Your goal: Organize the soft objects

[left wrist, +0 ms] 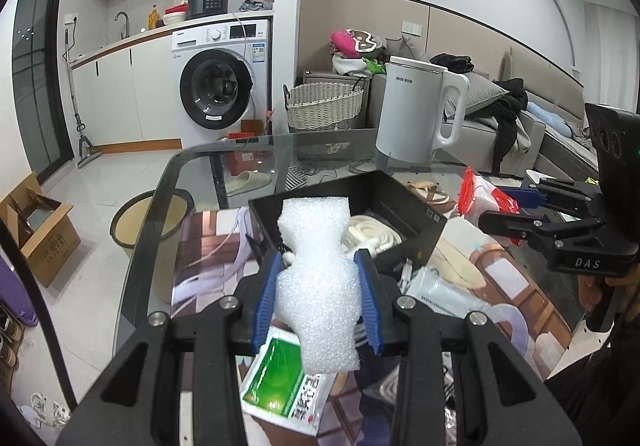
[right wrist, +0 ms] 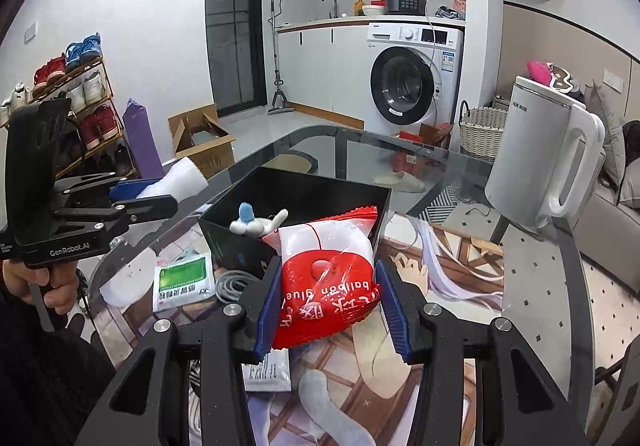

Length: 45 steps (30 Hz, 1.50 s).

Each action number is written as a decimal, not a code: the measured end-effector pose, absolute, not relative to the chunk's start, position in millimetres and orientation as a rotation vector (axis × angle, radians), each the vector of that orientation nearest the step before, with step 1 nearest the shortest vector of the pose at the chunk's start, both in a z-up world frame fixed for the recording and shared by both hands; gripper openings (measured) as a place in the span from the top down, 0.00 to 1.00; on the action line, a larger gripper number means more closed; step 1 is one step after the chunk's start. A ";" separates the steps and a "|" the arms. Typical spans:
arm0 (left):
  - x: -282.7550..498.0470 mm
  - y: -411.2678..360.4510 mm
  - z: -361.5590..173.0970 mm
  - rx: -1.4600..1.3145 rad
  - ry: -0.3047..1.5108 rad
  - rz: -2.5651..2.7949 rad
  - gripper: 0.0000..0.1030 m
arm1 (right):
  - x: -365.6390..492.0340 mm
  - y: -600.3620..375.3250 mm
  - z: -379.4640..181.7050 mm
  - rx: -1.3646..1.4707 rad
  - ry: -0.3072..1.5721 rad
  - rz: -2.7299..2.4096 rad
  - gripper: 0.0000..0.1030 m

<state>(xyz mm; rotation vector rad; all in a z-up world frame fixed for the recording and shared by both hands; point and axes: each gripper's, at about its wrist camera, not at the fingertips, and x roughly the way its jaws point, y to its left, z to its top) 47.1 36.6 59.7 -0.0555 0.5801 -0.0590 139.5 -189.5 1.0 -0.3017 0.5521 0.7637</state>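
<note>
My left gripper (left wrist: pixel 318 266) is shut on a white foam block (left wrist: pixel 316 286), squeezed at its waist and held above the table just short of the black box (left wrist: pixel 424 222). Coiled white rope (left wrist: pixel 372 232) lies inside that box. My right gripper (right wrist: pixel 326 278) is shut on a red and white balloon glue packet (right wrist: pixel 326 282), lifted near the black box (right wrist: pixel 296 192). A small white plush toy with a blue top (right wrist: pixel 256 222) rests in the box's near corner. In the right wrist view the left gripper (right wrist: pixel 176 190) shows with the foam block (right wrist: pixel 176 178); the right gripper (left wrist: pixel 496 210) shows in the left wrist view.
A white kettle (left wrist: pixel 416 114) stands at the far edge of the glass table (left wrist: pixel 192 174). A green and white sachet (left wrist: pixel 280 382), a grey cable coil (right wrist: pixel 234 284) and plastic-wrapped items (left wrist: pixel 444 294) lie on the printed mat. Beyond the table are a washing machine, wicker basket and cardboard box.
</note>
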 end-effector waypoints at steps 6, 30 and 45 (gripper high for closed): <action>64.3 38.2 65.8 -0.051 0.571 -0.059 0.65 | 150.6 -180.7 5.3 -0.298 0.552 0.759 0.55; 137.4 34.7 56.2 -0.012 0.590 -0.102 0.65 | 196.5 -131.8 -3.6 -0.332 0.586 0.739 0.55; 156.8 33.8 34.4 0.005 0.636 -0.137 0.65 | 214.9 -103.0 -32.1 -0.438 0.625 0.729 0.55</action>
